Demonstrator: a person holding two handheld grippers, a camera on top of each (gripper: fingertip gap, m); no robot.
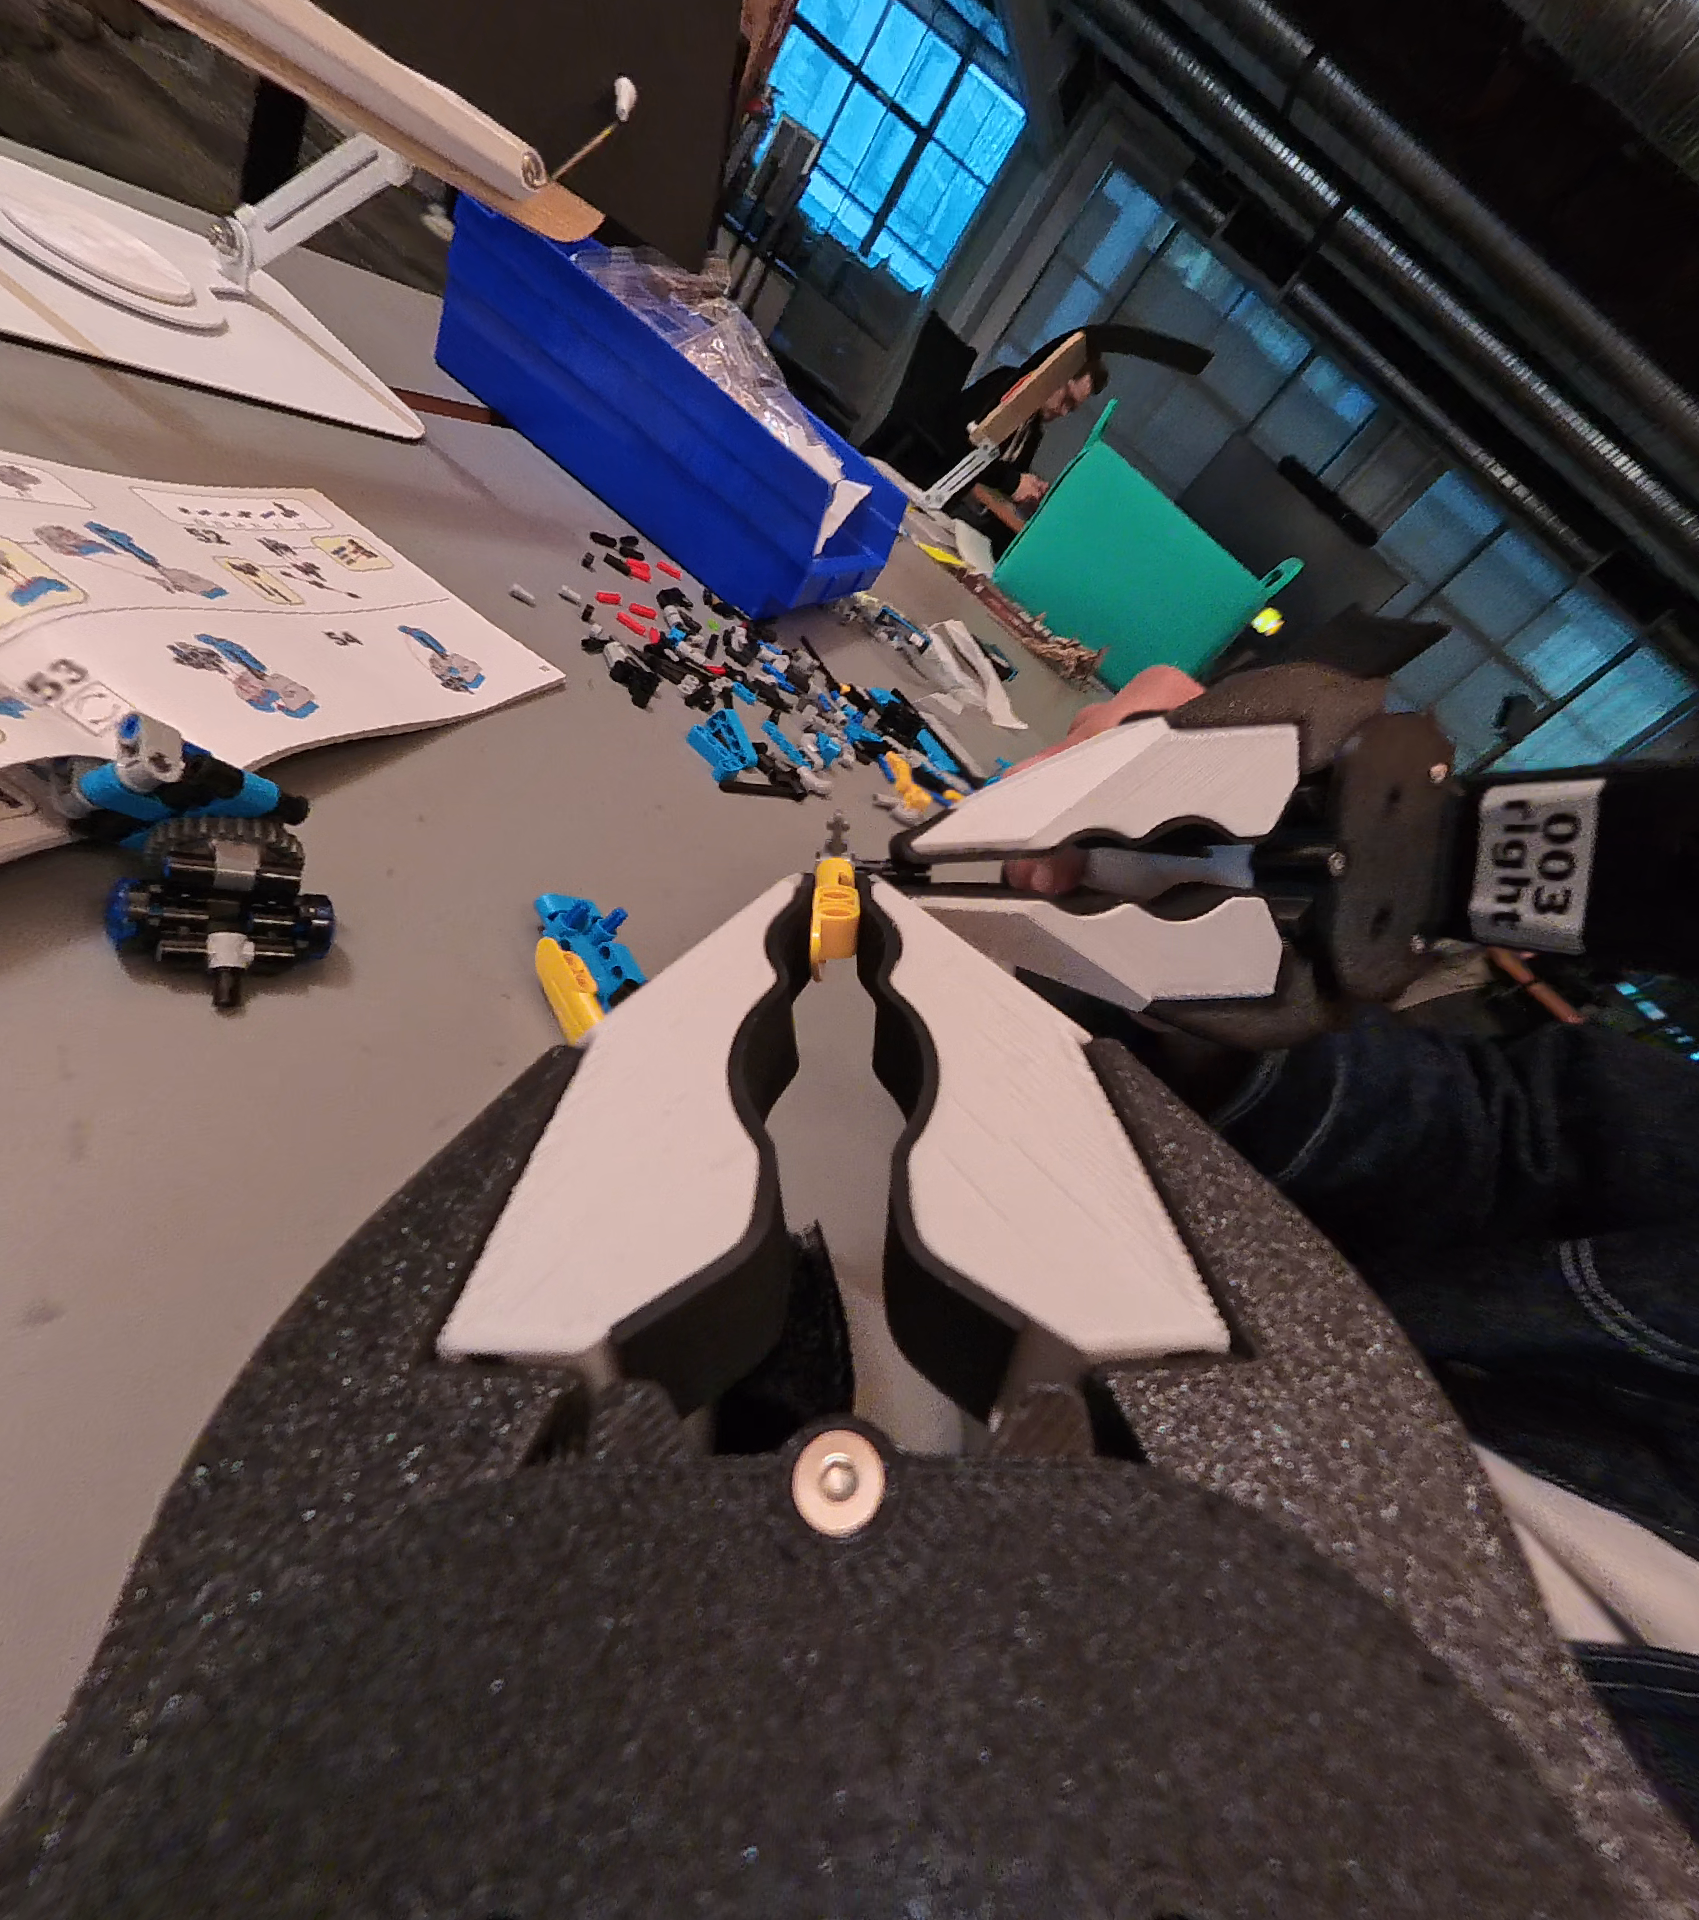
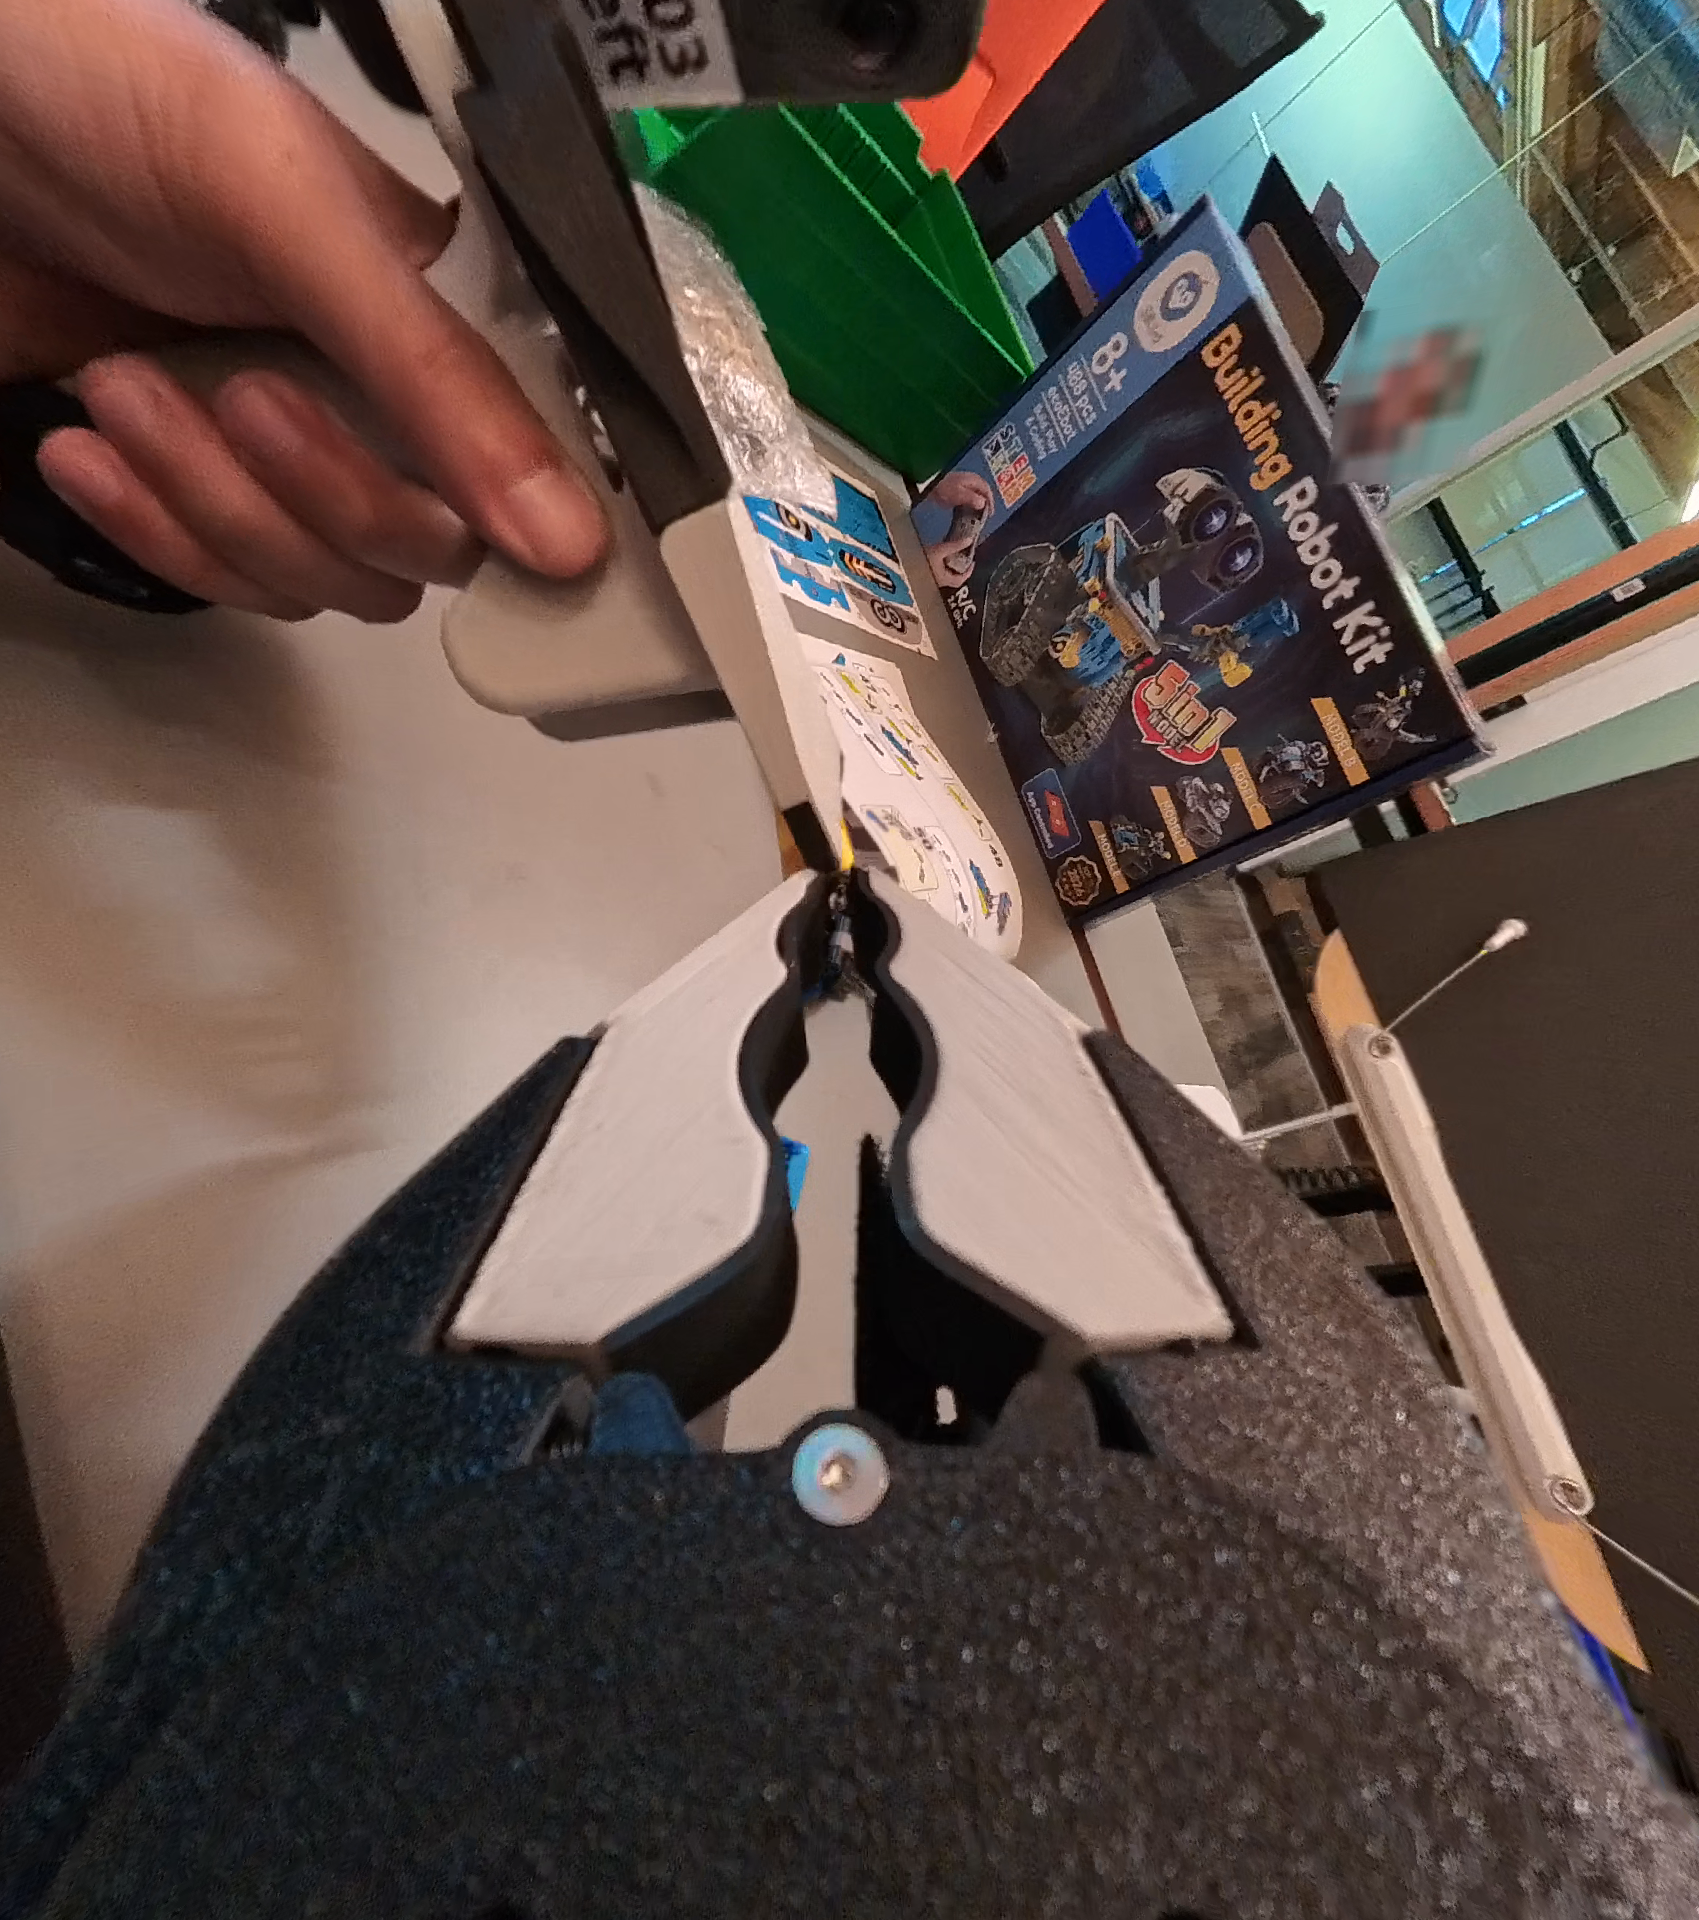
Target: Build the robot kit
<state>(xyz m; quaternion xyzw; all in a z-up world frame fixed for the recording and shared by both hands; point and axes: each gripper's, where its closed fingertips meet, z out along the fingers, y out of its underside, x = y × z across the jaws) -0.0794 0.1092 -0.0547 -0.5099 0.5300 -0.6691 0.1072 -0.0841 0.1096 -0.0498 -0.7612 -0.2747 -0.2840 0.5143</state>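
Note:
My left gripper (image 1: 834, 894) is shut on a small yellow beam with holes (image 1: 832, 914), held above the grey table (image 1: 409, 1039). A thin dark cross-shaped pin (image 1: 837, 831) stands at the beam's tip. My right gripper (image 1: 902, 862) comes in from the right, its tips meeting the yellow beam. In the right wrist view my right gripper (image 2: 840, 914) is shut on a small dark and grey pin piece (image 2: 837, 935), with the left gripper's white finger (image 2: 772, 665) just ahead and a hand (image 2: 253, 395) on its handle.
On the table lie an open instruction booklet (image 1: 201, 613), a half-built black and blue model (image 1: 201, 873), a blue and yellow piece (image 1: 580, 945), a scatter of small parts (image 1: 772, 686), a blue bin (image 1: 658, 416) and a green bin (image 1: 1125, 571). A kit box (image 2: 1198, 582) stands behind. Both grippers' tips are close together, under 4 cm apart.

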